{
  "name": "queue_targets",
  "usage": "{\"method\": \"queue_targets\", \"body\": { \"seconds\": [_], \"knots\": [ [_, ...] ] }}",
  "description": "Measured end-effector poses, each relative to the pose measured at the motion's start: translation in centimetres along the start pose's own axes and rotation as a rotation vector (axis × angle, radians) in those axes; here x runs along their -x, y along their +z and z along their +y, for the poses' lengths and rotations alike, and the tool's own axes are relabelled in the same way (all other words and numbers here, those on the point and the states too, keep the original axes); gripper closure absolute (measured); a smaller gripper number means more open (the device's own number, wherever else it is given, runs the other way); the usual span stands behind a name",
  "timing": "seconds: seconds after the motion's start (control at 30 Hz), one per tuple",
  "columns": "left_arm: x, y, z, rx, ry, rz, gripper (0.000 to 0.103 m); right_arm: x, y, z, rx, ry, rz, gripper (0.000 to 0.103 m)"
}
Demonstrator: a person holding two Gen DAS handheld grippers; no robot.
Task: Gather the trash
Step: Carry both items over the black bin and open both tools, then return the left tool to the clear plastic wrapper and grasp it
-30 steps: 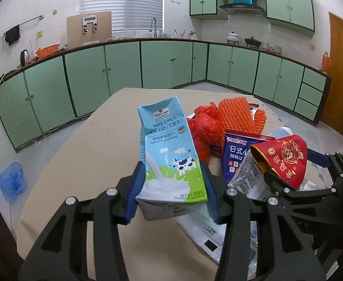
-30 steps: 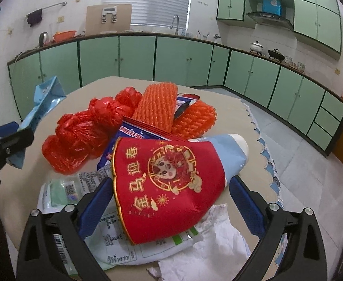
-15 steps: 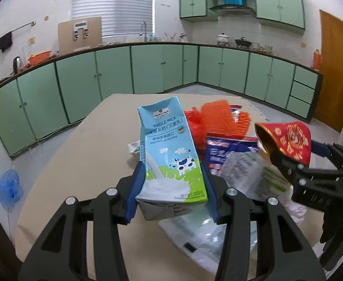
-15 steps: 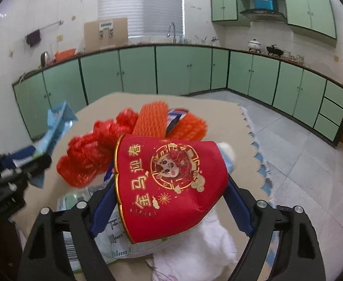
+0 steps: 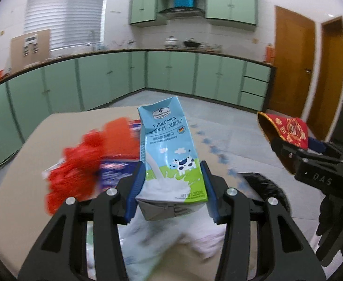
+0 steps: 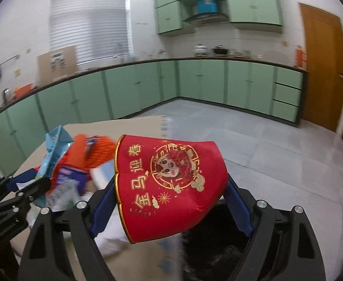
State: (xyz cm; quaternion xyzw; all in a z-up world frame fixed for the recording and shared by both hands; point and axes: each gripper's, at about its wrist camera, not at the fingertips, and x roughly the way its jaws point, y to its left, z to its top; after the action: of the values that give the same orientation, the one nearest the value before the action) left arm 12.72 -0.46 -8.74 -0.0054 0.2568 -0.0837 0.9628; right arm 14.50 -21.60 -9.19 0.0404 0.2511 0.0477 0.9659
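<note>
Red and orange trash pile [image 5: 89,154] on my desk [image 5: 26,164]: motion-blurred, items indistinguishable. Dark bag [image 6: 218,241] mostly hidden behind my right claw [image 6: 171,201].

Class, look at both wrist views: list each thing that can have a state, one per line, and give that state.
Left gripper: shut on the carton.
Light blue whole-milk carton: upright, clamped, lifted off the table.
Right gripper: shut on the cup.
Red paper cup with gold print: squashed, tilted on its side, held in the air.
Brown wooden doors: closed.
Green cabinet doors: closed.
</note>
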Motion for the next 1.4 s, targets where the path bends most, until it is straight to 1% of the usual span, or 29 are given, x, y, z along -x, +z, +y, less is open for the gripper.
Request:
{"method": "queue_targets", "body": {
  "seconds": [0.17,0.27,0.37,0.53,0.8,0.9,0.97,1.13,1.2,1.27,1.3,1.4],
  "knots": [
    [-1.9,1.0,-4.7,-0.038,-0.105,-0.010,0.058,1.0,-0.6,-5.1,-0.056,-0.101,-0.008,0.020],
    [-3.2,1.5,-7.3,-0.058,-0.170,-0.007,0.058,1.1,-1.0,-7.5,-0.080,-0.147,0.001,0.020],
    [-4.7,1.6,-9.6,-0.076,-0.220,0.012,0.058,1.0,-1.7,-9.7,-0.105,-0.180,0.017,0.020],
    [-7.6,1.2,-12.4,-0.097,-0.271,0.050,0.058,-0.1,-3.0,-12.6,-0.129,-0.214,0.050,0.020],
    [-11.8,0.8,-15.5,-0.139,-0.312,0.096,0.057,-2.9,-4.6,-16.4,-0.165,-0.248,0.124,0.019],
    [-12.4,0.9,-16.0,-0.153,-0.316,0.101,0.055,-3.5,-4.9,-17.2,-0.176,-0.255,0.139,0.019],
    [-12.6,1.0,-16.0,-0.150,-0.323,0.104,0.047,-3.8,-5.1,-17.7,-0.185,-0.262,0.149,0.017],
    [-13.0,1.7,-15.3,-0.127,-0.317,0.113,0.046,-3.7,-5.1,-18.2,-0.202,-0.267,0.152,0.014],
    [-12.7,2.1,-14.5,-0.107,-0.309,0.113,0.045,-3.3,-4.9,-18.0,-0.212,-0.263,0.146,0.013],
    [-12.1,2.7,-13.6,-0.096,-0.296,0.098,0.040,-2.8,-4.5,-17.8,-0.221,-0.257,0.133,0.011],
    [-11.8,3.0,-13.1,-0.091,-0.289,0.091,0.039,-2.6,-4.3,-17.6,-0.223,-0.253,0.128,0.010],
    [-10.1,3.3,-11.2,-0.083,-0.254,0.063,0.033,-1.5,-3.5,-15.7,-0.211,-0.228,0.097,0.008]
  ]
}}
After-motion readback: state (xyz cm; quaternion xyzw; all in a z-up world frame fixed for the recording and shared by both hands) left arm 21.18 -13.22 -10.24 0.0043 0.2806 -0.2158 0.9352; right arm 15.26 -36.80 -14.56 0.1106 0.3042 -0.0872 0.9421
